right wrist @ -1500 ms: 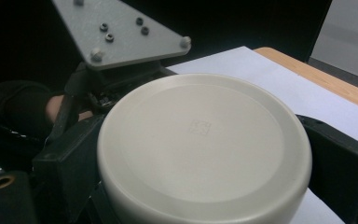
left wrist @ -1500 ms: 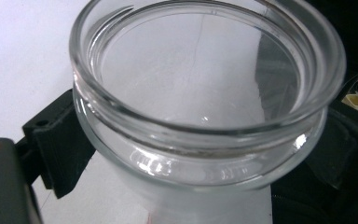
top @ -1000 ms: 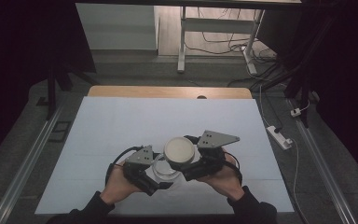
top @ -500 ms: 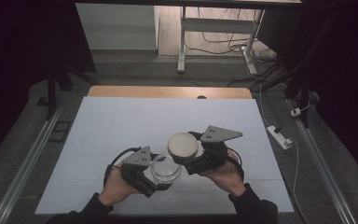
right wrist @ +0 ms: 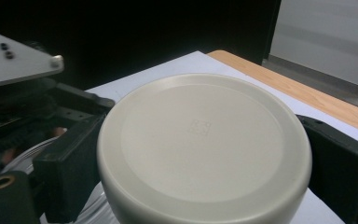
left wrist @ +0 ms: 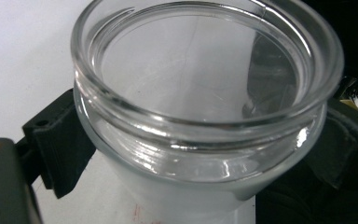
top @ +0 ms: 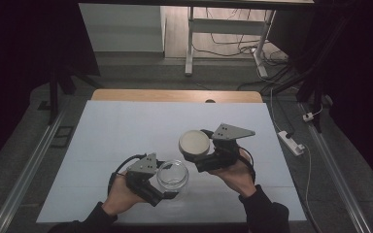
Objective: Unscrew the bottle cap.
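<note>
Near the front edge of the surface [top: 116, 126], your left tongs [top: 167, 187] clench the glass jar [top: 172, 175]; its base is cut off in the left gripper view. Your right tongs [top: 199, 155] clamp the cream lid [top: 194, 142], raised beside the jar's mouth, underside hidden.

Open white table [top: 126, 131] all around; only the lid [top: 194, 142], just beside the jar [top: 172, 175] mouth.

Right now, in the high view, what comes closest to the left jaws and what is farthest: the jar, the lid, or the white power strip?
1. Glass jar, held between the left gripper's jaws.
2. Cream lid, up and right, in the right gripper.
3. White power strip, on the floor, far right.
</note>
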`<state>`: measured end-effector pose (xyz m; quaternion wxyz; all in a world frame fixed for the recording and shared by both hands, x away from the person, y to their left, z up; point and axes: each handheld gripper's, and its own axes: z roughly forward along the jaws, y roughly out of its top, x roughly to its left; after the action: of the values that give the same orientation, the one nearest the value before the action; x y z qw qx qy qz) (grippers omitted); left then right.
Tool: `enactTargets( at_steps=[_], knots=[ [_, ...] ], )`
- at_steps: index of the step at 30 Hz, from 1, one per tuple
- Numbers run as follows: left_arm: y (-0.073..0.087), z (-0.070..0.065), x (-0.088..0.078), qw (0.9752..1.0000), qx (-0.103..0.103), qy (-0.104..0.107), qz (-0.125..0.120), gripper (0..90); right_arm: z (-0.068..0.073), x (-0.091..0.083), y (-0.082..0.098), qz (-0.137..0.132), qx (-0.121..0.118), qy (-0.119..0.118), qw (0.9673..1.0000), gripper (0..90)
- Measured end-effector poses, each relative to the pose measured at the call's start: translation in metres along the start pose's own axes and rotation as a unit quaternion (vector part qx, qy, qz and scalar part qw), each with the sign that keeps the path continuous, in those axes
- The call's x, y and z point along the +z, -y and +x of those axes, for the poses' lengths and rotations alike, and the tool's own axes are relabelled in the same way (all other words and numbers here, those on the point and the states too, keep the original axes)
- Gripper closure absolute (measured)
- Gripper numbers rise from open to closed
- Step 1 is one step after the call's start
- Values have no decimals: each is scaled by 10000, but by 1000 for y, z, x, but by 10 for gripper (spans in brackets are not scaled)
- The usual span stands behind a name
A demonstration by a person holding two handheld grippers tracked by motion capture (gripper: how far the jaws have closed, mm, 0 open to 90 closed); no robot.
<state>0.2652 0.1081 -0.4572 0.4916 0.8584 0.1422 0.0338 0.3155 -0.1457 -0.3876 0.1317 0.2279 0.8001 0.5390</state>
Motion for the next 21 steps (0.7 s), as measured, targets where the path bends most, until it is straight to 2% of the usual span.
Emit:
enactTargets(
  at_steps=[9,14,17,18,21],
  knots=[
    [1,-1,-1,10000,2,-10,16,77,-8,10,-3,25,-18,177,9998,74],
    [1,-1,-3,10000,4,-50,19,78,-12,18,-2,52,30,159,9999,74],
    [2,3,-3,9999,-26,-131,64,78,-12,20,0,80,34,136,9999,74],
    [4,8,-3,9996,-41,-243,106,77,-12,21,1,95,30,134,9999,74],
    [5,15,-3,9992,-97,-352,164,78,-10,21,2,104,23,107,9999,74]
  ],
)
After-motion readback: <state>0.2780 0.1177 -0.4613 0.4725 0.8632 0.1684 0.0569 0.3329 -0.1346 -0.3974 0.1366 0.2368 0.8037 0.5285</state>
